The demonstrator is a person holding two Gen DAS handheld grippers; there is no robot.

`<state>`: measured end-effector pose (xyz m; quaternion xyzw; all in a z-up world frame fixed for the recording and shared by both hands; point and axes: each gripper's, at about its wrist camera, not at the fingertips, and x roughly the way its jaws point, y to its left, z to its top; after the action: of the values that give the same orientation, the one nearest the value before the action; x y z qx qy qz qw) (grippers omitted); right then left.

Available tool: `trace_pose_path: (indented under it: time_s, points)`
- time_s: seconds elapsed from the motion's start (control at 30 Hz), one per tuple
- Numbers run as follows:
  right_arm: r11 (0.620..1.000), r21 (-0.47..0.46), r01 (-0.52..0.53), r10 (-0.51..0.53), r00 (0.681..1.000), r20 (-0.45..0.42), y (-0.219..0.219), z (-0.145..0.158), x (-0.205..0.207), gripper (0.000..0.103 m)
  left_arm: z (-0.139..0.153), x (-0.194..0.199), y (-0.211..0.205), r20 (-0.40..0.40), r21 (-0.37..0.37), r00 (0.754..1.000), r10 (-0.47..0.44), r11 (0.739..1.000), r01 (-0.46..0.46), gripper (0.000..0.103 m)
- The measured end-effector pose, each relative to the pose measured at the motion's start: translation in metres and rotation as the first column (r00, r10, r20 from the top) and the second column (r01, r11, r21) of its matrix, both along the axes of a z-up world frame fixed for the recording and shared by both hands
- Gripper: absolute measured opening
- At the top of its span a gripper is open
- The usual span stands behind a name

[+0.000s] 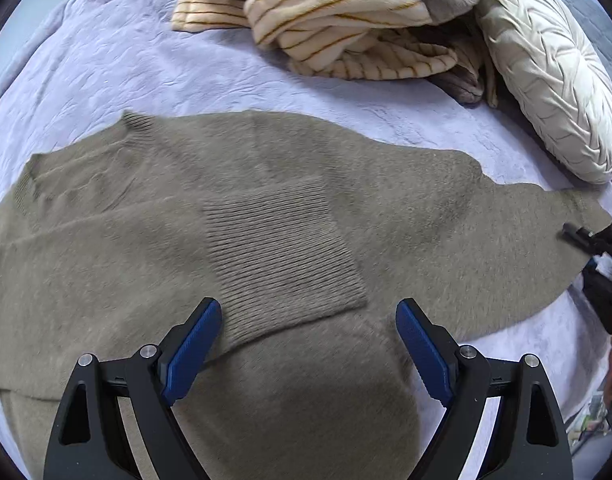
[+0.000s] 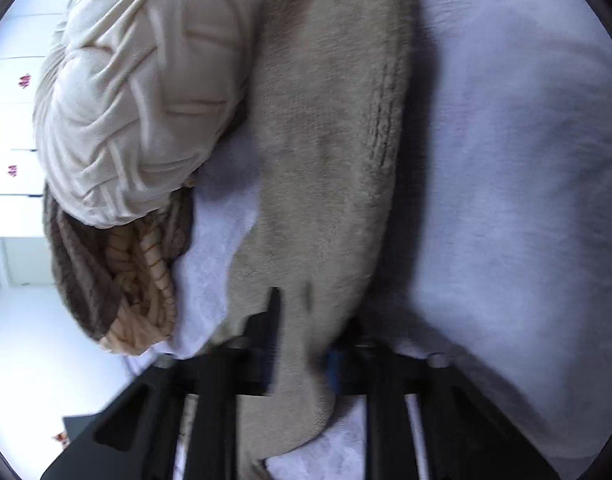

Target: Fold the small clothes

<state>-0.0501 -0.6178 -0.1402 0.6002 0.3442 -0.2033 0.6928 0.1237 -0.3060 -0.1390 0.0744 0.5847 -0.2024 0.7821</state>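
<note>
A taupe knit sweater (image 1: 265, 200) lies spread on the lavender bedspread (image 1: 125, 64), one sleeve folded across its body so the ribbed cuff (image 1: 281, 252) lies in the middle. My left gripper (image 1: 308, 332) is open and empty, hovering just above the sweater near the cuff. My right gripper (image 2: 301, 332) is shut on the sweater's edge (image 2: 326, 160), with the fabric pinched between the fingers; it also shows at the far right of the left wrist view (image 1: 598, 244), at the sweater's right end.
A cream pleated round pillow (image 1: 554, 72) lies at the back right, also in the right wrist view (image 2: 137, 92). A striped cream and brown blanket (image 1: 326, 16) is heaped at the back. A white wall lies beyond the bed (image 2: 9, 160).
</note>
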Motion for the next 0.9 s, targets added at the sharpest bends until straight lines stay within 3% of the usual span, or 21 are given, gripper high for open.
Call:
trace_pose_path:
  time_s: [0.1,0.23,0.37,0.5,0.6,0.7,0.9]
  points:
    - [0.999,-0.013,-0.050,0.051,0.994,0.095,0.007,0.017,0.010,0.008,-0.018,-0.002,-0.020,-0.006,0.063,0.999,-0.040,0.997,0.040,0.090]
    - [0.988,-0.035,-0.152,0.156,0.963,0.220,0.026,0.048,0.029,0.008,-0.031,-0.009,-0.035,0.044,0.145,0.993,-0.111,0.984,0.103,0.090]
    - [0.948,-0.127,-0.293,0.318,0.906,0.280,0.062,0.086,0.059,0.008,-0.030,-0.005,-0.034,0.028,0.115,0.994,-0.104,0.988,0.100,0.090]
    - [0.863,-0.244,-0.443,0.499,0.824,0.269,0.116,0.121,0.090,0.008,-0.003,-0.002,-0.002,0.040,0.016,0.998,-0.052,0.999,0.051,0.090]
    - [0.765,-0.339,-0.547,0.630,0.746,0.218,0.167,0.140,0.118,0.008,0.019,0.002,0.041,0.093,-0.007,0.996,0.010,1.000,-0.009,0.090]
    - [0.639,-0.424,-0.642,0.746,0.652,0.136,0.227,0.145,0.144,0.008,0.028,0.009,0.097,0.115,0.015,0.989,0.092,0.995,-0.094,0.090]
    - [0.327,-0.483,-0.812,0.900,0.423,-0.103,0.363,0.102,0.175,0.008,0.026,0.015,0.225,0.128,0.108,0.955,0.266,0.954,-0.280,0.090]
